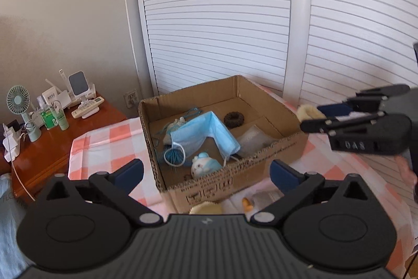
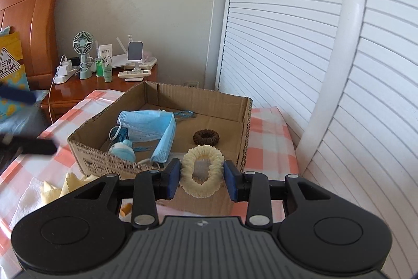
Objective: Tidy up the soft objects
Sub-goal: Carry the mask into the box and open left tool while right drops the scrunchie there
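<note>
Legible writing: "DAS" in pale letters on the side of the right hand-held gripper [image 1: 313,119]; black handling symbols and characters printed on the near wall of the cardboard box [image 1: 261,161] (too small and skewed to read); Chinese characters on a triangular sign on a yellow bag [image 2: 9,62] at far left of right wrist view, partly legible only. Box open-topped, resting on a pink-and-white checked cloth [image 1: 104,137]. Contents noted: blue face mask [image 1: 206,134] draped across the middle, brown scrunchie [image 1: 233,120] toward the far wall, small plush toy with blue hat [image 1: 205,164] near the front wall, blue tassel with cord [image 1: 173,156] at the left, clear plastic packet [image 1: 252,139] at the right. Right hand-held gripper clamped on a cream scrunchie [image 2: 201,174], blue pads [image 2: 174,181] pressing both sides, held in the air over the near right corner of the box. Left hand-held gripper [image 1: 206,174] spread wide with nothing between the pads, positioned in front of the box. Outside the box on the cloth: yellow cloth pieces [image 2: 56,190] and a small orange item [image 2: 127,209], type unclear. Wooden nightstand [image 1: 86,127] beyond, carrying a green desk fan [image 1: 18,98], remote control [image 1: 87,106], green tube [image 1: 61,119] and chargers.
</note>
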`<state>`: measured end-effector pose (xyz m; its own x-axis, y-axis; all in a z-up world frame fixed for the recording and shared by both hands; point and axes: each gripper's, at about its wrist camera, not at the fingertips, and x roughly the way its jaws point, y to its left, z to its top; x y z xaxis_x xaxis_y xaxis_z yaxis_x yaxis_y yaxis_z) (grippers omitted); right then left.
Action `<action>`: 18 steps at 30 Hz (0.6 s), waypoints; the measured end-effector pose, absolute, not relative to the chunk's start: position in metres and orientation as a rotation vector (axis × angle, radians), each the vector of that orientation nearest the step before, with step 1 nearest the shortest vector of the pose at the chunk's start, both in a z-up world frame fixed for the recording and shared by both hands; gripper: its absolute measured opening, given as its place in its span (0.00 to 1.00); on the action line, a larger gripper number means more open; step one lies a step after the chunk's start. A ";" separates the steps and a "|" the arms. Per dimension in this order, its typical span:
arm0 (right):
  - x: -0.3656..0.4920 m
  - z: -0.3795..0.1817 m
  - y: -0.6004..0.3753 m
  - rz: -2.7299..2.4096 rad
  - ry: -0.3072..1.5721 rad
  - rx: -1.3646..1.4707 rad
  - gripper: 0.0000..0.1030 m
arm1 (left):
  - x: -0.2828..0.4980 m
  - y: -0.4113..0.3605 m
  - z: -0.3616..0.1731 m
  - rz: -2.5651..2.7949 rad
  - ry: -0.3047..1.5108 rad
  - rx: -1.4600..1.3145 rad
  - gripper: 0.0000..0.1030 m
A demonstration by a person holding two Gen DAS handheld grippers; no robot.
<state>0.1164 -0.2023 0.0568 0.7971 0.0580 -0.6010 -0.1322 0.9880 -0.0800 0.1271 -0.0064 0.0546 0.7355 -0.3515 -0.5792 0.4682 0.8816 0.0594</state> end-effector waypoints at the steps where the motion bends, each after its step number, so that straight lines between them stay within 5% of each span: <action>1: 0.123 0.057 -0.203 0.106 0.644 -0.118 0.40 | 0.120 -0.005 0.051 -0.445 0.603 0.206 0.99; 18: 0.238 0.044 -0.194 0.190 0.752 -0.064 0.40 | 0.100 0.001 0.021 -0.390 0.679 0.148 0.99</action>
